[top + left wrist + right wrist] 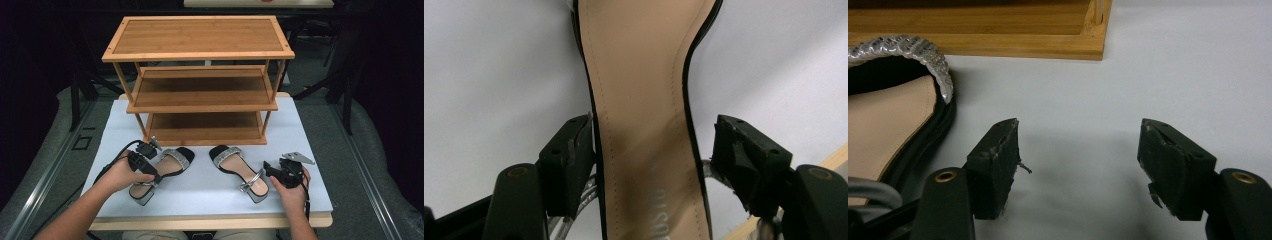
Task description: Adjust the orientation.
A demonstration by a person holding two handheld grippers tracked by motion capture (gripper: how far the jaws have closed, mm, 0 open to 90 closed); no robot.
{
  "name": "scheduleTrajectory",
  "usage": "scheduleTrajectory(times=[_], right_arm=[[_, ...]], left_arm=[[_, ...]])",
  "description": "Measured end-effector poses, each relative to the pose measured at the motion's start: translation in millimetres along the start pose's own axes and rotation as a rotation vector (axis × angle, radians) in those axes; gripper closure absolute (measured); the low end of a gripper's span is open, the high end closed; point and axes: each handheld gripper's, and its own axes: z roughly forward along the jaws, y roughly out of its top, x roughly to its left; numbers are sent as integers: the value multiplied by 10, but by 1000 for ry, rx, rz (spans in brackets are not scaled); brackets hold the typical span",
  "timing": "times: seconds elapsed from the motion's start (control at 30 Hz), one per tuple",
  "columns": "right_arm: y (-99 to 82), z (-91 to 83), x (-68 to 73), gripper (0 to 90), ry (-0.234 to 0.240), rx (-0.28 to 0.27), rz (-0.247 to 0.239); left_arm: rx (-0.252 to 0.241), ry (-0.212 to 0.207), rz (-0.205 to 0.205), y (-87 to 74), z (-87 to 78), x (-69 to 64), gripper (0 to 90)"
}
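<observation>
While the left gripper [150, 172] straddled the left sandal [167, 167] at lower left with jaws spread, the right gripper [270, 170] hovered open beside the right sandal [235, 167] below the wooden rack [200, 55].

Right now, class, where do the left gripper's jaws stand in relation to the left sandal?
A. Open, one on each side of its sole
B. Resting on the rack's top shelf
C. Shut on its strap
A: in the left gripper view, the left gripper has its jaws spread, with the left sandal running between them.

A white table [310, 145] carries a wooden three-tier shoe rack [200, 75] and two sandals [165, 172] [240, 170].
</observation>
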Motion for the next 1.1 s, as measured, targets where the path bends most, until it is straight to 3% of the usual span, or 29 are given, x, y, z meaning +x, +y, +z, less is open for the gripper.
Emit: scheduleTrajectory(times=[0.2,0.37,0.67,1.0,1.1], right_arm=[[-2,8,2,323,-1,-4,0],[-2,8,3,323,-2,-3,0],[-1,12,2,323,1,-1,-2],[1,12,1,323,1,7,-5],[1,11,1,324,-1,7,-3]], left_arm=[[15,-18,-25,12,3,28,319],[61,-39,-34,65,64,54,319],[126,-15,-63,135,146,70,398],[187,-9,-69,210,164,66,414],[200,-15,-87,226,166,72,418]])
